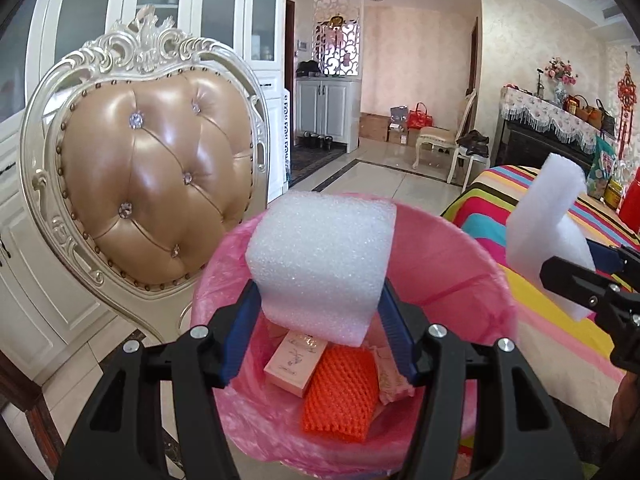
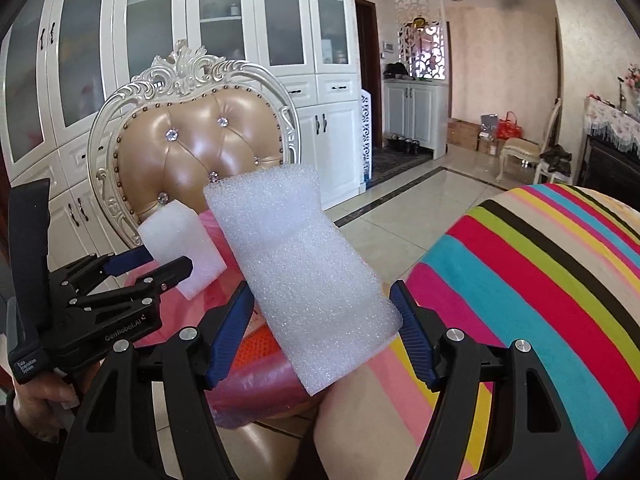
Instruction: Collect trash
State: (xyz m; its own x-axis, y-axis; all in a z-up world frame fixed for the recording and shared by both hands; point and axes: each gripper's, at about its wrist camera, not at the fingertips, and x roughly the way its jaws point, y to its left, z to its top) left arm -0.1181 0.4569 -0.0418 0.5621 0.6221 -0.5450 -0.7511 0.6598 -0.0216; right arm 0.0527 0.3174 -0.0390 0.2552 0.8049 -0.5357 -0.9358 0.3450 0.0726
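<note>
White glass-fronted cabinets point(image 2: 224, 40) and pale floor tiles point(image 1: 384, 176) are seen behind an ornate chair point(image 1: 156, 184) with a tufted tan back. Just in front of it stands a bin lined with a pink bag point(image 1: 452, 264); its lower rim is cut off by the gripper bodies in both views. A striped cloth point(image 2: 540, 280) covers the tabletop beside the bin, its far edge lost past the frame.

A thick white foam block point(image 1: 320, 260) is clamped by the jaws of the left gripper point(image 1: 320, 328) and is held over the bin's mouth. Beneath it a pink carton point(image 1: 296, 360) and an orange mesh piece point(image 1: 340, 392) lie in the bag — other scraps there are too hidden to name. A longer foam slab point(image 2: 304, 276) is clamped by the right gripper point(image 2: 324, 336), tilted over the near rim and the cloth's edge. Open floor stretches beyond the bin toward a doorway. A hand point(image 2: 40, 396) is partly visible at the left gripper's handle.
</note>
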